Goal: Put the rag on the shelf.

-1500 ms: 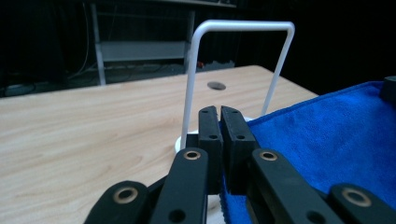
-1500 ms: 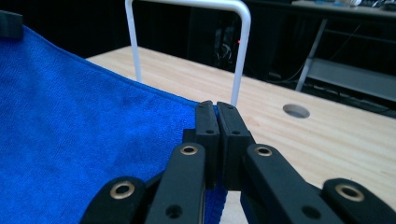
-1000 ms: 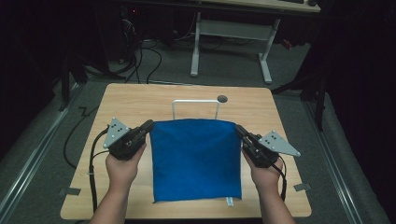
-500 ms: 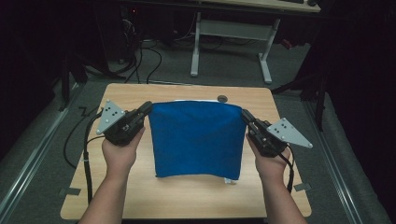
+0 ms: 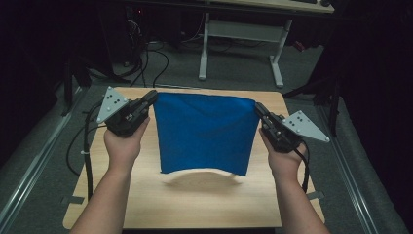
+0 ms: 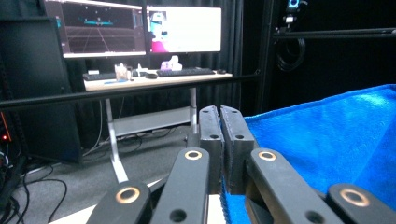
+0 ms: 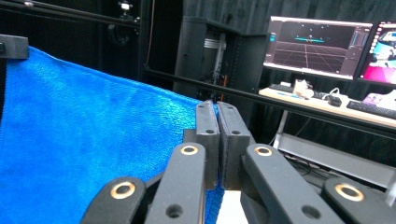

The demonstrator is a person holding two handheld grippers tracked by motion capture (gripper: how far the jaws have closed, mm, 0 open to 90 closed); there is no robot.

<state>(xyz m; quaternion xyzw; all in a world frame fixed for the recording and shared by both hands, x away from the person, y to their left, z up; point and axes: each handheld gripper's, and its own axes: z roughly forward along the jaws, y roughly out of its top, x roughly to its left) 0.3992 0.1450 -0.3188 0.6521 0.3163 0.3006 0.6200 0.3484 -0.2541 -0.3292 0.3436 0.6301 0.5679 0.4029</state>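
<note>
While no writing is legible, each hand-held gripper (image 5: 152, 97) (image 5: 258, 108) pinches the blue cloth (image 5: 204, 131).

Both grippers, left (image 5: 154, 97) and right (image 5: 258, 108), are black with brass-ringed screws behind the fingers (image 6: 210, 126), grey three-cornered plates and black cables.

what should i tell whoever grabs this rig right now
Left tool: shut on the blue cloth at its top left corner.
Right tool: shut on the top right corner.
Cloth: held up by its top edge, hanging spread, lower edge clear above the wooden table.
Done: both corners gripped, cloth lifted.
Left: probably lay it down or fold it; keep both grips shut and level.
</note>
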